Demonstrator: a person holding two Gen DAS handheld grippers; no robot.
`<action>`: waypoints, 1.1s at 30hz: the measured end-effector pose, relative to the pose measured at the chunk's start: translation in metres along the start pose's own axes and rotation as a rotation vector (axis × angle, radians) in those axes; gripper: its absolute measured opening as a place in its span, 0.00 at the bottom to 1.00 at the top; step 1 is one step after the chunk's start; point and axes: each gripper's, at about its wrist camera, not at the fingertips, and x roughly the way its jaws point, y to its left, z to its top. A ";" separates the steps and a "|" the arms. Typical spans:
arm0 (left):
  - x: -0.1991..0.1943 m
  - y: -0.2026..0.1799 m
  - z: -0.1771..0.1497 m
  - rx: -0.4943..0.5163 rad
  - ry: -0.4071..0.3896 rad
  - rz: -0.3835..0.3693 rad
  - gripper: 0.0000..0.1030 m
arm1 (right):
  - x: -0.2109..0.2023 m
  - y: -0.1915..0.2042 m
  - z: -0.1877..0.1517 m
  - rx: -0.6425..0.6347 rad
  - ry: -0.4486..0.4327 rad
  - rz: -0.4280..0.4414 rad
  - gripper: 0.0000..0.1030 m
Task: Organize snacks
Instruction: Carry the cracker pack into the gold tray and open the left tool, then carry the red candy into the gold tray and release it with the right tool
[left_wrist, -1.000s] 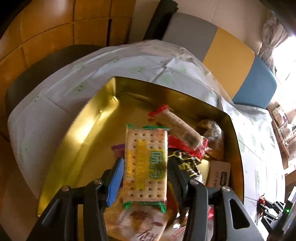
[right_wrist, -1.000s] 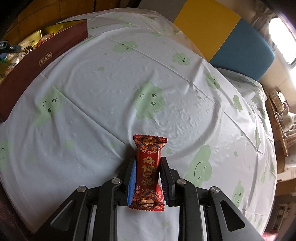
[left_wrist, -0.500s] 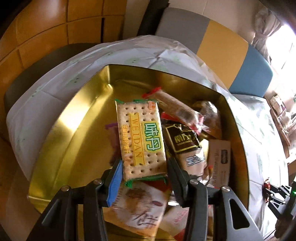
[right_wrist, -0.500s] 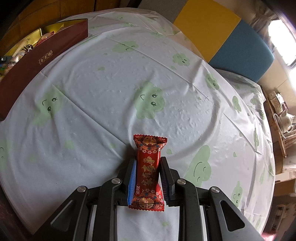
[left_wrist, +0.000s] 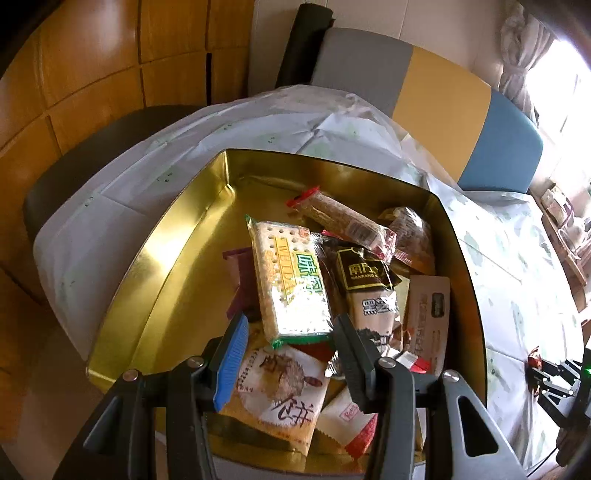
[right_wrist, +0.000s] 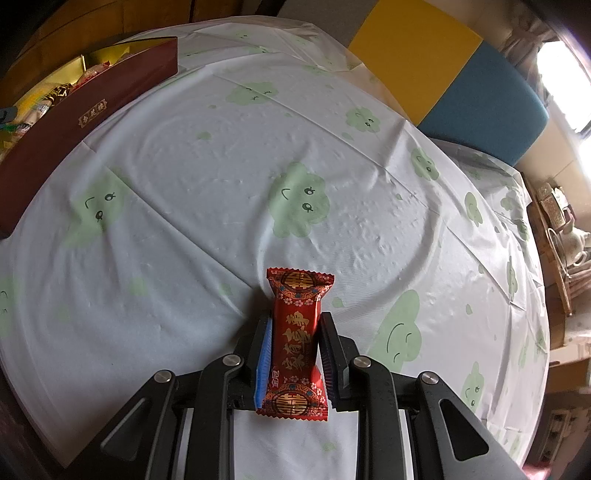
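A gold-lined tin (left_wrist: 155, 280) holds several wrapped snacks. A green-edged cracker pack (left_wrist: 288, 284) lies on the pile, beside a black-topped packet (left_wrist: 364, 280) and a long bar (left_wrist: 340, 218). My left gripper (left_wrist: 291, 332) hovers open above the tin, the cracker pack's near end between its spread jaws but free of them. My right gripper (right_wrist: 295, 332) is shut on a red candy packet (right_wrist: 297, 339), low over the tablecloth. The tin's dark red outer wall (right_wrist: 85, 118) shows at far left in the right wrist view.
The round table has a white cloth with green cloud prints (right_wrist: 299, 203). A bench with grey, yellow and blue cushions (left_wrist: 443, 96) stands behind it. A dark chair (left_wrist: 85, 166) sits at left. The right gripper (left_wrist: 554, 380) appears at the left wrist view's right edge.
My left gripper has opened and let the cracker pack drop onto the snack pile in the tin, then drawn back and up. The right gripper has held still with the red packet.
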 end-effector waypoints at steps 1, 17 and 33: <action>-0.003 -0.001 -0.001 0.004 -0.005 0.001 0.48 | 0.000 0.001 0.000 -0.001 0.000 -0.001 0.25; -0.030 -0.012 -0.012 0.058 -0.077 -0.002 0.48 | 0.000 0.001 0.000 0.002 -0.003 0.001 0.24; -0.036 -0.005 -0.016 0.048 -0.092 -0.018 0.48 | 0.002 -0.003 0.016 0.066 0.061 -0.013 0.21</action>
